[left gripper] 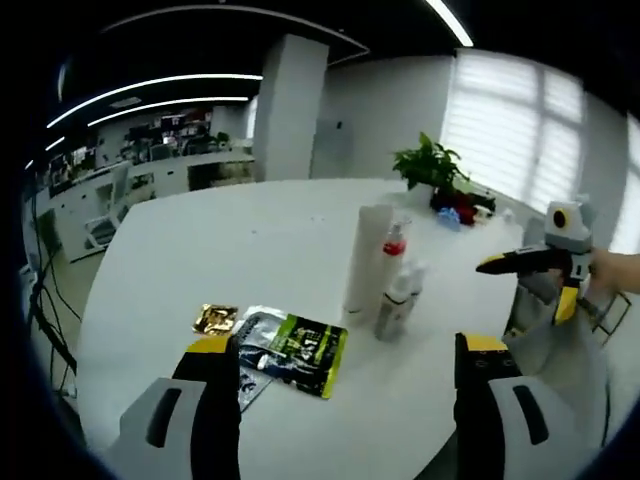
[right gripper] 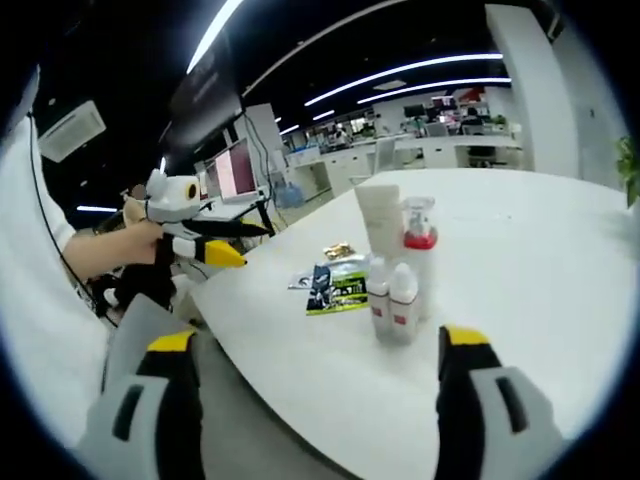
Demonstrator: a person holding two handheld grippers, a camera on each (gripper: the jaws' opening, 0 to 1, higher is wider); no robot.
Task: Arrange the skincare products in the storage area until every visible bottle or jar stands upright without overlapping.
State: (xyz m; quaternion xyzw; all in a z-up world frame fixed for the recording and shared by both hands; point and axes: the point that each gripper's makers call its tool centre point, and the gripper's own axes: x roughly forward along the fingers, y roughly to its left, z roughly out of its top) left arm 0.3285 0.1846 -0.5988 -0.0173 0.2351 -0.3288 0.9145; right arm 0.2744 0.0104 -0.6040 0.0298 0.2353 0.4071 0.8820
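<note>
Bottles [left gripper: 385, 285] stand on white office table [left gripper: 240, 250].

Bright window [left gripper: 520, 120] and long ceiling lights [right gripper: 400, 75] light the room; edges bend, far desks look blurry.

Open office, white round table [left gripper: 250, 250], strip ceiling lights [left gripper: 150, 85], blinded window [left gripper: 510, 120], potted plant [left gripper: 430, 165], distant desks [right gripper: 440, 150]
</note>
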